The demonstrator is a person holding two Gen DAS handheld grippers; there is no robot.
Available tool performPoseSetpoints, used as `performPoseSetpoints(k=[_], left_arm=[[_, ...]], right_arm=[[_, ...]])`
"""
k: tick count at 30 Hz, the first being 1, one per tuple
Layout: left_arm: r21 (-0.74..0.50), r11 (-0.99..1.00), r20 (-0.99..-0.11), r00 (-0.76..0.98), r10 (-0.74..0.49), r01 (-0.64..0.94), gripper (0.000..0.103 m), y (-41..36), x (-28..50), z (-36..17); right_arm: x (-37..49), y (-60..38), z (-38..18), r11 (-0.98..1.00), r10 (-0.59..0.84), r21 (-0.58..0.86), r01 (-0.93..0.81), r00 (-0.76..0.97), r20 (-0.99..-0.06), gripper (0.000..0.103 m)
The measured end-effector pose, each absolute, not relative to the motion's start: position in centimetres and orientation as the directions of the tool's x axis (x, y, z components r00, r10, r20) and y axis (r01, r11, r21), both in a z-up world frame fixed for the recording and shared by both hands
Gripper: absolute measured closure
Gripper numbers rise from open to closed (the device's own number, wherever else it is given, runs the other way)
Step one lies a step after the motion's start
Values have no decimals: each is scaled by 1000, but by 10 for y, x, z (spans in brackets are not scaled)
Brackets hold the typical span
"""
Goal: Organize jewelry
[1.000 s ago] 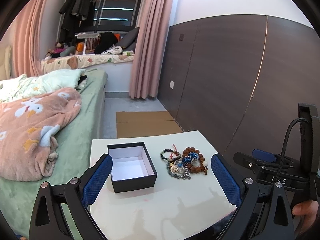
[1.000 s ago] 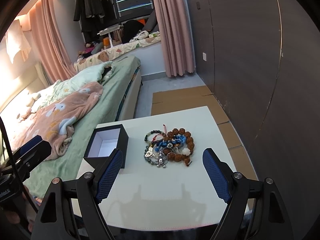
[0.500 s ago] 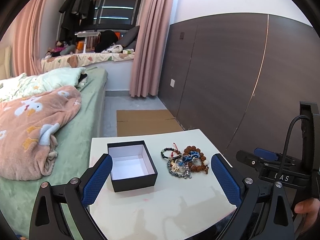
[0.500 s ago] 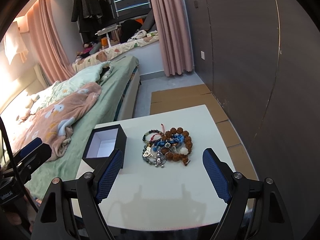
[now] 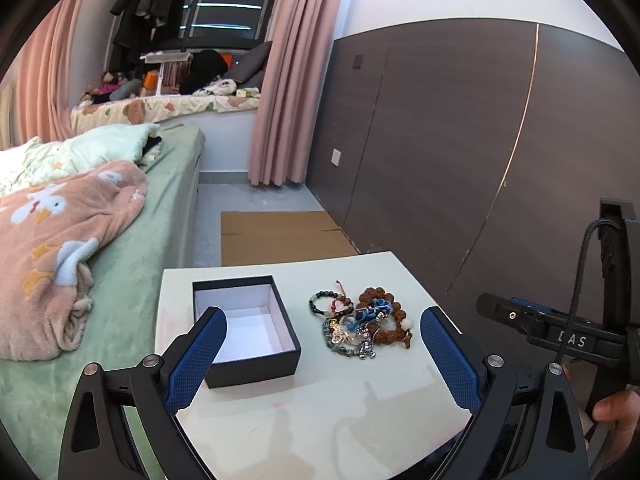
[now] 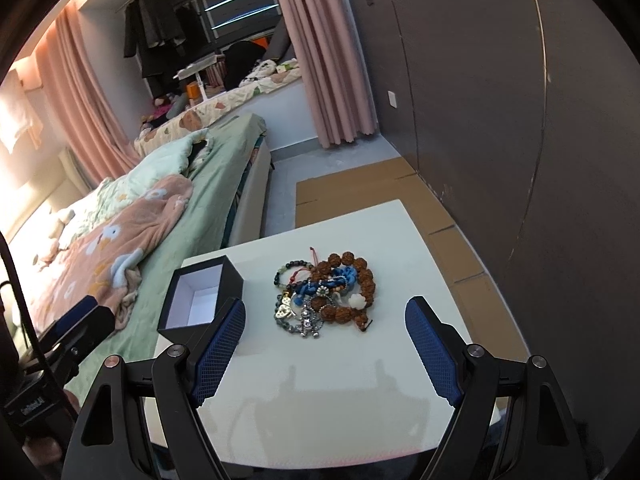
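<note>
A tangled pile of jewelry (image 5: 360,322) lies on a small white table (image 5: 320,400): brown bead bracelet, blue cord, dark bead bracelet, silver charms. An open black box (image 5: 248,328) with a white lining stands empty to its left. My left gripper (image 5: 322,344) is open and empty, held above the table's near edge. In the right wrist view the pile (image 6: 326,294) lies ahead of my right gripper (image 6: 326,332), which is open and empty; the box (image 6: 200,300) is to its left.
A bed (image 5: 120,240) with a pink blanket (image 5: 52,248) adjoins the table's left side. A dark panelled wall (image 5: 460,160) runs along the right. Flat cardboard (image 5: 280,236) lies on the floor beyond the table. The right gripper's body (image 5: 560,332) shows at the left view's right.
Both grippers have shifted slightly toward the table; the jewelry and box have not moved. Both stay open.
</note>
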State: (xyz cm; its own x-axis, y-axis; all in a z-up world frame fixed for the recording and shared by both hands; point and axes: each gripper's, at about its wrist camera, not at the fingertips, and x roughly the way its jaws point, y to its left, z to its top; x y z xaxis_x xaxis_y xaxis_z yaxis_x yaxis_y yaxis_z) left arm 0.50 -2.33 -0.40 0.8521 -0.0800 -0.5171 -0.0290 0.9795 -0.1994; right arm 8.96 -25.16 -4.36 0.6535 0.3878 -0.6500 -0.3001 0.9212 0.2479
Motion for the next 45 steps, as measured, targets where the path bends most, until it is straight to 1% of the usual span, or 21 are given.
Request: performPoseSetpoints(k=[3,8,10,11,12,13,15,20,22,23,31,41,42,43,45], left_arm=[[-190,982,-521,850,-82,-21,8,-25,12,-6],[-199,980,-558,824,-98,-19,21,-25,31,-17],[-205,979,-580,806,-117,-5,29,-26,41,-23],[-205,979,-591,796,-128,5,30,-28,45,-27],[-204,979,-601,787,-136,13,35,-31,49,-30],[-201,979,-614,775,-147,26,42,-35,54,-34],[-196,979,-640,749,-171,57,47,-43,63,-42],[-183,976,-688,694,-211,114,49,-62,82,-60],[-187,974,-703,675,-224,128,55,-66,89,-66],[-188,973,-711,665,-229,134,56,-67,93,-70],[-206,965,-756,600,-262,163,57,-82,110,-94],[-201,968,-784,568,-249,148,57,-97,136,-118],[-203,969,-787,565,-248,143,58,-97,139,-120],[-204,970,-791,561,-245,135,62,-97,142,-123],[-211,970,-794,556,-244,125,66,-97,147,-128]], right_arm=[[101,-259,-51,920,393,285,-271,640,-661,21],[122,-273,-62,921,381,345,-181,610,-695,21],[129,-280,-66,922,371,360,-144,601,-708,21],[133,-283,-67,923,364,364,-126,598,-714,21],[135,-285,-68,924,358,365,-115,596,-719,21],[139,-288,-70,925,349,368,-95,594,-725,21],[145,-292,-71,923,344,378,-69,590,-731,21],[159,-299,-74,918,338,395,-30,580,-741,21],[165,-301,-75,916,339,401,-22,577,-743,21],[168,-301,-75,915,340,404,-19,574,-745,21],[175,-305,-85,903,360,429,8,531,-767,21],[181,-314,-92,900,360,435,32,509,-782,21],[182,-316,-93,899,361,437,35,506,-783,21],[183,-317,-94,897,364,440,37,504,-784,21],[184,-319,-94,896,366,443,38,501,-784,21]])
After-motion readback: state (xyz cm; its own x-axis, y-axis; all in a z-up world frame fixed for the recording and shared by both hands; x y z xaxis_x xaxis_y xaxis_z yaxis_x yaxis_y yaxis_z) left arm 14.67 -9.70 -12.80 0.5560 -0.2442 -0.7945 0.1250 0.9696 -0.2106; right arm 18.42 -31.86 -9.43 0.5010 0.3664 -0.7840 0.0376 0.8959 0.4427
